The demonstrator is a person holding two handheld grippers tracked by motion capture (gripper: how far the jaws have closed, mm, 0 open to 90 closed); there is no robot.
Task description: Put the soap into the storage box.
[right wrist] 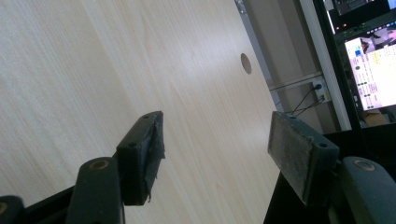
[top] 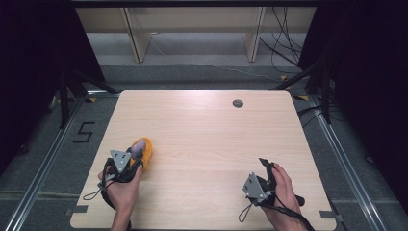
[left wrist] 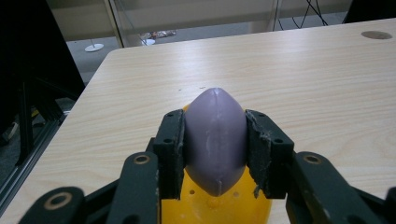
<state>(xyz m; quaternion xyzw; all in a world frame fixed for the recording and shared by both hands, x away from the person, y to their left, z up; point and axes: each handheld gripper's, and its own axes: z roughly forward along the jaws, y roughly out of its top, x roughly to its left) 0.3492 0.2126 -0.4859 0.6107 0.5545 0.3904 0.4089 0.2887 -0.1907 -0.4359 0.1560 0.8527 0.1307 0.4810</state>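
Left gripper (left wrist: 215, 156): its two black jaws are squeezing a smooth purple egg-shaped plastic piece (left wrist: 215, 140), one pad on each side.
Purple piece: it is sitting right on top of a round yellow plastic holder (left wrist: 215, 207), with its pointy end facing away from the hand.
Yellow holder: it is resting on the pale wooden table (top: 207, 134), close to the person's left hand (top: 122, 190) and far from the small round hole in the table (top: 237, 103).
Right gripper (right wrist: 224, 154): its jaws are standing wide apart with nothing between them. It is waiting above the table, well away from the yellow holder.
Step in hand: it looks like the left gripper is lifting the purple piece off the yellow holder, or setting it on.
Doing it well: keep squeezing the fat middle so it is not slipping. Move slowly and straight. The free gripper could be holding the yellow holder still.
Writing: a black number 5 (top: 84, 131) is marked on the grey floor beyond the table's left edge. A screen (right wrist: 373, 70) is glowing past the table's edge, but its words are too small to read.
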